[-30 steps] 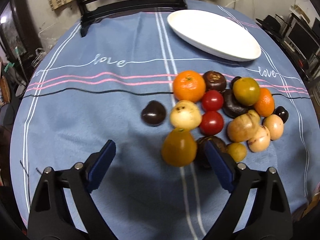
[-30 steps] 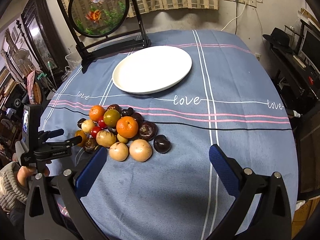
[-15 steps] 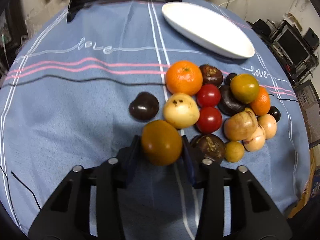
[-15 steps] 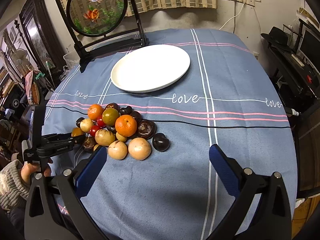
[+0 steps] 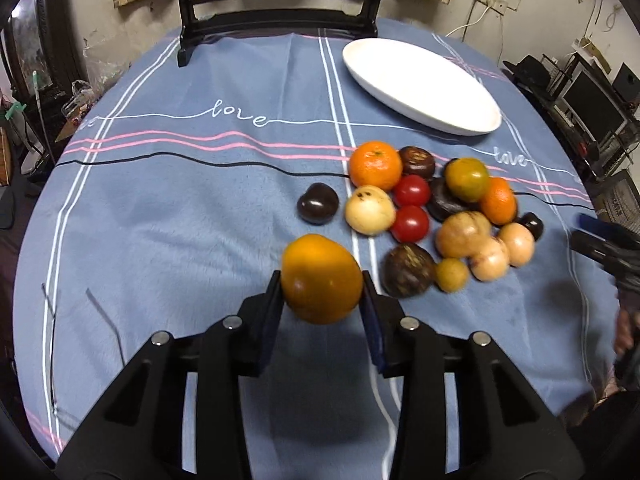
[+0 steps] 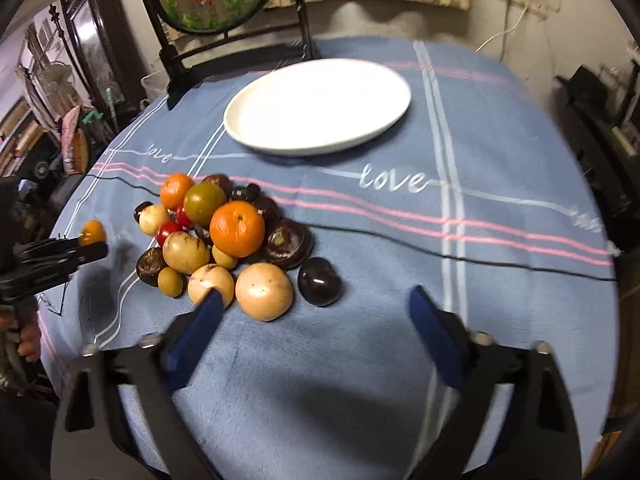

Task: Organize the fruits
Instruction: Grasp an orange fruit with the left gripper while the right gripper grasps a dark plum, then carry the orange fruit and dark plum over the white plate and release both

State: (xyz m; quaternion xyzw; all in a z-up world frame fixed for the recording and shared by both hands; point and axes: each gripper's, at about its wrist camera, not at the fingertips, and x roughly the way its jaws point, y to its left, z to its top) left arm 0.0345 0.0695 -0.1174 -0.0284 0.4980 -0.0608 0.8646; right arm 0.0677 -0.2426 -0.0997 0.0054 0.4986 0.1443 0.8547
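The left tool [image 5: 322, 294] pinches a yellow-orange fruit [image 5: 321, 278] between its pads, seemingly lifted clear of the blue-clothed bench [image 5: 180, 208], though blur makes that uncertain. The right tool [image 6: 316, 312], its jaws just narrowing with nothing between them, stands spread just beside the fruit pile [image 6: 224, 236], with the white plate [image 6: 318, 106] beyond.

Blurred: small yellow fruit [image 5: 452, 275] and pale fruit [image 5: 490, 265] at the pile's near edge. Cut off by the right edge: other gripper [image 5: 608, 242]. Partly hidden behind a blue finger [image 6: 196, 330]: tan fruit [image 6: 210, 282].
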